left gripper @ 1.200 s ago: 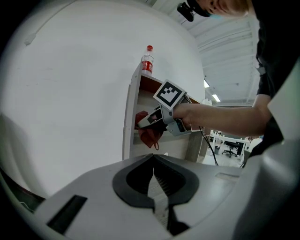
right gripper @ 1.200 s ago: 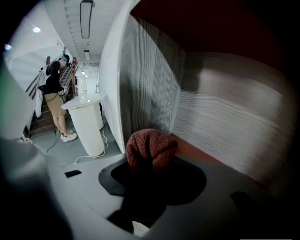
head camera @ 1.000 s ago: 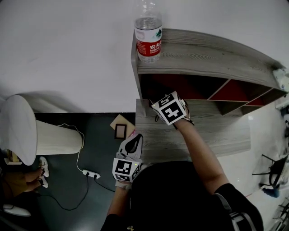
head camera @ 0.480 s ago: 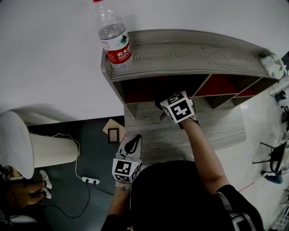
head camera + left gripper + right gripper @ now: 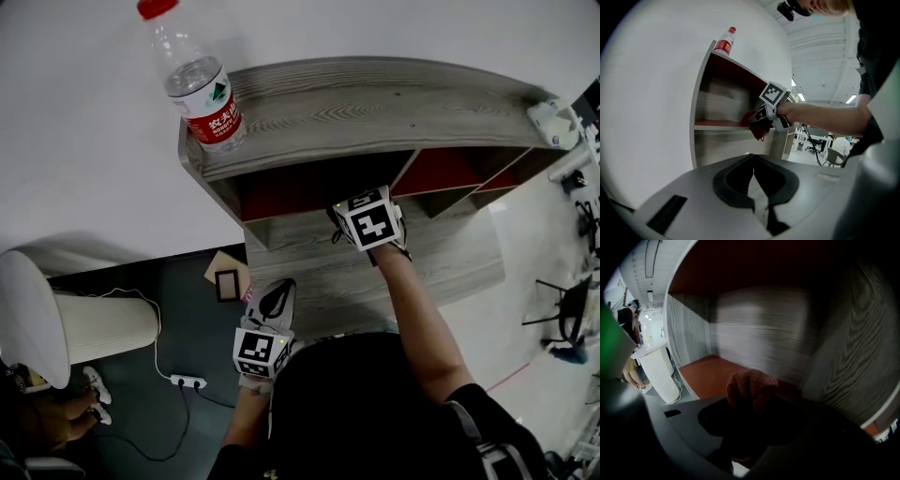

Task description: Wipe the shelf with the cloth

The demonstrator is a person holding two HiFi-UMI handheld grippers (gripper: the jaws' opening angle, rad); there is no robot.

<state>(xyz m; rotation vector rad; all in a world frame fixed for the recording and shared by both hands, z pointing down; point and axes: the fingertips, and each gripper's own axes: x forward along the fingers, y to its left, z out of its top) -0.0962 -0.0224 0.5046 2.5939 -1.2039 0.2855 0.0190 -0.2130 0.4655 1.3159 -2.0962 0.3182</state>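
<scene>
Right gripper [image 5: 749,425] grips cloth [image 5: 751,389] (bunched), pointing forward into shelf [image 5: 764,329].

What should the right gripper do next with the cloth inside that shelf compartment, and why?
Probably press the cloth down and sweep it leftward along the compartment's red-brown floor. The right gripper is shut on the bunched cloth deep inside the compartment near the back wall, and most of the bare floor in view lies to its left.

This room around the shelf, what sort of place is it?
Probably an office or lab workspace: desks and an office chair stand beyond the shelf, with ceiling strip lights overhead.
</scene>
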